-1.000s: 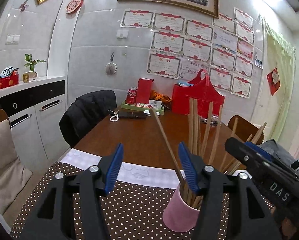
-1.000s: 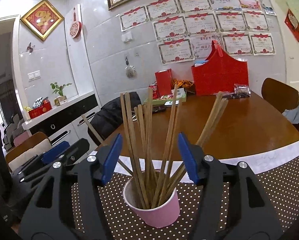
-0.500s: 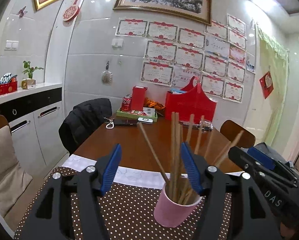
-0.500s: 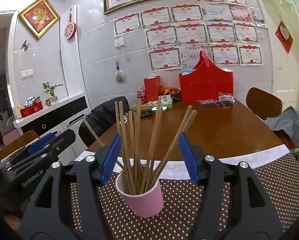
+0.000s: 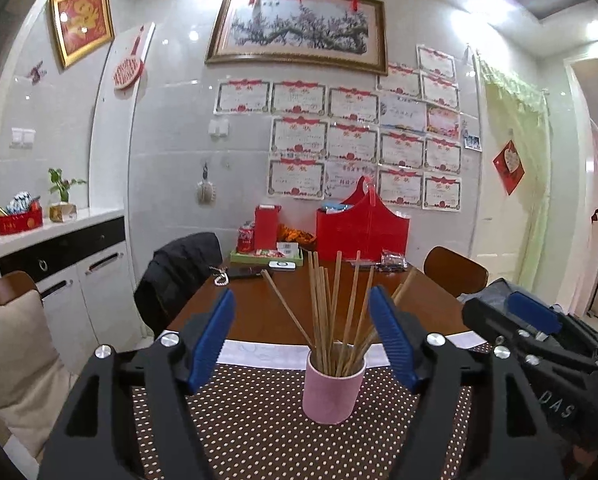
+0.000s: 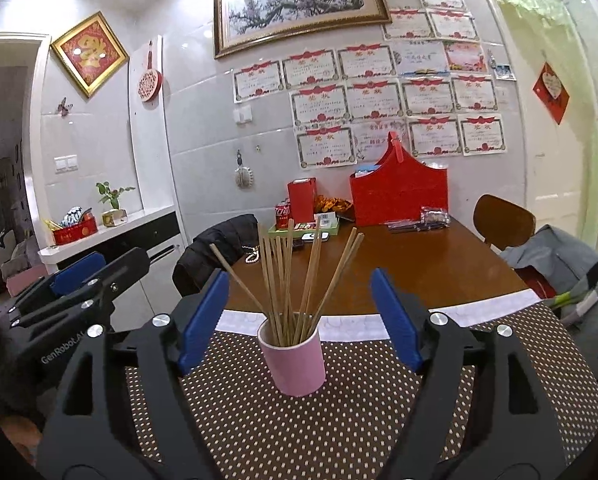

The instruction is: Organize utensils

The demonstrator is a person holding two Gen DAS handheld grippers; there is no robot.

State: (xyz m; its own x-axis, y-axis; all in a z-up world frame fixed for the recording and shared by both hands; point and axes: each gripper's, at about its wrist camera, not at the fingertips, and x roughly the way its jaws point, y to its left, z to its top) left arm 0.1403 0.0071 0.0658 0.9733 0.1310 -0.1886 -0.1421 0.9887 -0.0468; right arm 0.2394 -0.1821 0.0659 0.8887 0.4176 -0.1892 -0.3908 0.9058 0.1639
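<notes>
White tiled wall (image 5: 171, 168) hung with certificates (image 5: 347, 140) behind a brown wooden table (image 6: 419, 264).

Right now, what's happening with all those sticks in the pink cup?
A person is tidying chopsticks using two hand-held tongs. The long wooden chopsticks all stand together in the round pink cup, which sits on the brown mat with white dots at the near end of the wooden table. The left tongs and right tongs are both open and empty. Their jaws have just been opening, with nothing between them, and they sit short of the cup without touching it.
</notes>
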